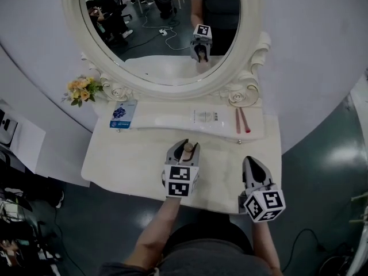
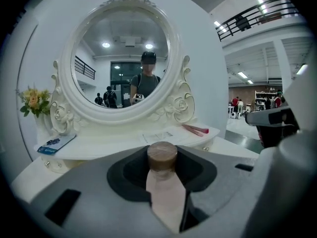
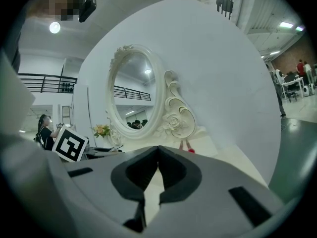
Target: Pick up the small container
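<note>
1. The left gripper (image 1: 185, 149) gripped the small container (image 2: 164, 187), a pale pink bottle with a brown cap (image 2: 162, 155). The jaws stood at a middling width and pressed on its body from both sides.
2. The bottle lay along the jaws, its cap at the far end and pointing toward the oval mirror (image 1: 161, 33).
3. In the head view the bottle was above the middle of the white dressing table (image 1: 121, 163), just on the near side of the raised shelf (image 1: 172, 121). Whether its base was off the tabletop could not be told.
4. The right gripper (image 1: 253, 164) was empty, its jaw tips together. It hovered near the table's right near corner, well apart from the bottle.
5. The step in hand looked like the grasp itself, secured but with the lift not clearly done.
6. The next move probably called for a straight rise with steady pressure, since the smooth bottle was held lengthwise and could slip forward.
7. The lift also needed to stay clear of the shelf edge, the pink sticks (image 1: 241, 121) at far right and the blue packet (image 1: 122, 115) at far left.
</note>
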Motion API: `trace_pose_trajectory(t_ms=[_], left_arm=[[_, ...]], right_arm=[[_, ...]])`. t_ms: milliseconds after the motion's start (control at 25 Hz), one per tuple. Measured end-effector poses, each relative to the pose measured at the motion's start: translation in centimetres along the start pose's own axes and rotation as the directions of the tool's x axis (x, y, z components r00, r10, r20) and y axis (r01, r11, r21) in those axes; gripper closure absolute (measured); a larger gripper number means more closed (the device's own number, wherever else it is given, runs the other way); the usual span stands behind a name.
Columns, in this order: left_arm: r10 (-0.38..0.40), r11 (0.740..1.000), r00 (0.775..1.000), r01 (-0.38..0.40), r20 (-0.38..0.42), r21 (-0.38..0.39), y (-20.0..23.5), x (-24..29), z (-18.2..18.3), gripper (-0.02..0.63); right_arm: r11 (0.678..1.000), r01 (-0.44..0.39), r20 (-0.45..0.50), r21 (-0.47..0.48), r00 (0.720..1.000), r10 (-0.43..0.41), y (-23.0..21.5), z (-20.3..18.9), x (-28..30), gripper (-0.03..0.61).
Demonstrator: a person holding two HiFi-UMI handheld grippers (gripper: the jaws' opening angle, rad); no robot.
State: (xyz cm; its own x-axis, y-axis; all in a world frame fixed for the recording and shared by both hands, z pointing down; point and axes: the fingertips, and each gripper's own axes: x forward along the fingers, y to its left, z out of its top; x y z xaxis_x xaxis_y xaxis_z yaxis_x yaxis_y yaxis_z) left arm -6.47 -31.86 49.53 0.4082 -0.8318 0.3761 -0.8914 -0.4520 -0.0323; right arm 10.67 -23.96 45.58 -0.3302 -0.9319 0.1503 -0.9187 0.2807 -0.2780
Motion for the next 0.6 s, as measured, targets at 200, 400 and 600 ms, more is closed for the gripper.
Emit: trace_pose_trajectory(t_ms=[200, 400, 600], left_arm=[[-0.023, 0.999, 0.999, 0.022, 0.022, 0.033, -0.9, -0.5, 1.9, 0.479], [-0.037, 0.998, 0.998, 0.033, 0.059, 0.058, -1.2, -1.2, 3.5, 0.479], [-0.049, 0.996, 0.996, 0.043, 0.078, 0.077, -1.5, -1.9, 4.7, 0.479]], right_arm=[[1.000, 0.000, 0.008, 0.004, 1.000, 0.000, 0.2, -0.1, -0.5, 0.574], [1.000, -0.004, 0.008, 0.010, 1.000, 0.004, 0.4, -0.4, -0.8, 0.574], [1.000, -0.007, -0.001, 0.028, 1.000, 0.007, 0.5, -0.9, -1.0, 0.574]])
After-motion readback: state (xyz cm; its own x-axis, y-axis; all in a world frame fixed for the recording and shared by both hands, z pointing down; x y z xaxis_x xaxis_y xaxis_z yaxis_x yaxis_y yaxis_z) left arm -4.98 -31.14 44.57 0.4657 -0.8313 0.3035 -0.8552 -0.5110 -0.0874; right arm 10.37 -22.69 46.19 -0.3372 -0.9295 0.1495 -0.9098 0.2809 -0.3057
